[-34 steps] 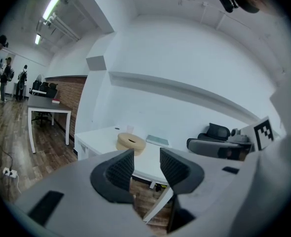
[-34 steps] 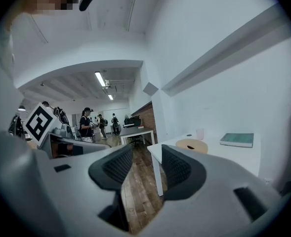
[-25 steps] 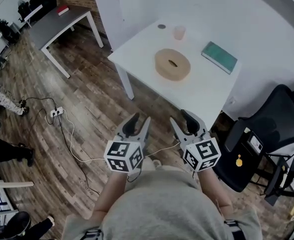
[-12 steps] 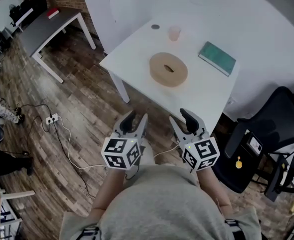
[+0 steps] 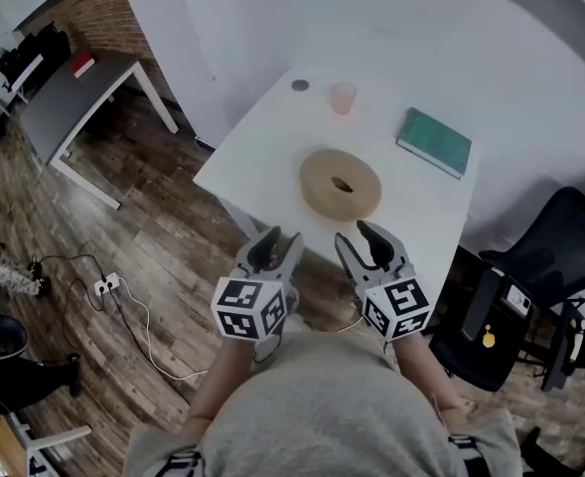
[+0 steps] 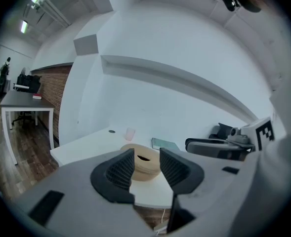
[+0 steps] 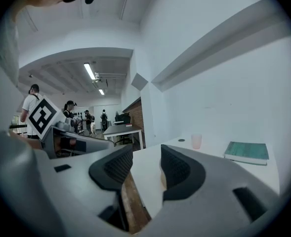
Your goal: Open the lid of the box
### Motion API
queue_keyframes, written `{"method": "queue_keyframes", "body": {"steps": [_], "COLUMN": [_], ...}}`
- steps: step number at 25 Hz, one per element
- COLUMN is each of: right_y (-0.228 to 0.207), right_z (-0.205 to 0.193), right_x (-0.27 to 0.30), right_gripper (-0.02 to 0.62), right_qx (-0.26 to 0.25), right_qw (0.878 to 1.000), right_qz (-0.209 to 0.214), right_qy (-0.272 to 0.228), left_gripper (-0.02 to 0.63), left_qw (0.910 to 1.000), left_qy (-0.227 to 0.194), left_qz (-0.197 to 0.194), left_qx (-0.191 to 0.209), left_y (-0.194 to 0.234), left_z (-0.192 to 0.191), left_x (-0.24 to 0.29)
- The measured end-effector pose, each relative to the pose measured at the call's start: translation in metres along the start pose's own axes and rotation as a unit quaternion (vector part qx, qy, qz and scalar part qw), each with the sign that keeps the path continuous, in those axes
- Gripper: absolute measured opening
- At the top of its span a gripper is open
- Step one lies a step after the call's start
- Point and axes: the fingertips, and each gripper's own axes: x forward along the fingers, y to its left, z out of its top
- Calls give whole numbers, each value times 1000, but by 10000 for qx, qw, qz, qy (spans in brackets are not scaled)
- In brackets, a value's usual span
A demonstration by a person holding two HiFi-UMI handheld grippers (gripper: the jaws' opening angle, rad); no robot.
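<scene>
A round tan box (image 5: pixel 341 184) with a slot in its lid sits near the middle of the white table (image 5: pixel 262 152). My left gripper (image 5: pixel 275 246) and right gripper (image 5: pixel 362 241) hang side by side just short of the table's near edge, both open and empty, apart from the box. In the left gripper view the box (image 6: pixel 145 166) shows between the open jaws of the left gripper (image 6: pixel 146 152), still some way off. In the right gripper view the right gripper (image 7: pixel 146 154) stands open, and only a sliver of the box (image 7: pixel 162 180) peeks past its right jaw.
A pink cup (image 5: pixel 343 97), a small dark disc (image 5: pixel 300 85) and a teal book (image 5: pixel 434 141) lie farther back on the table. A black office chair (image 5: pixel 560 237) stands at the right, a grey table (image 5: pixel 73 87) at the far left. A cable and power strip (image 5: pixel 108 286) lie on the wooden floor.
The table and box have come nearer in the head view. Both grippers have moved up to the table's near edge, jaws unchanged.
</scene>
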Motion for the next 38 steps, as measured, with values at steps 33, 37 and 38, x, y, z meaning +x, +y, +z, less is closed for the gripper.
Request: {"method": "queue_keyframes", "body": {"steps": [33, 37, 38], "right_y": [-58, -60, -61], "right_z": [-56, -72, -77], "right_x": [148, 157, 159], "right_gripper": [179, 181, 181], "right_qx": [-339, -477, -521], "right_qw": [9834, 9799, 9784], "right_qz": [-1208, -1093, -1056], "right_qy": [1312, 1602, 1699], "left_gripper": [183, 199, 202], "left_qw": [9612, 9507, 9481], "left_qy": [1778, 2093, 2168], "left_qz": [-2009, -2129, -2152], "left_qx": [636, 839, 889], "left_y": [97, 96, 96], "left_z": [-55, -78, -84], "left_x": [158, 176, 179]}}
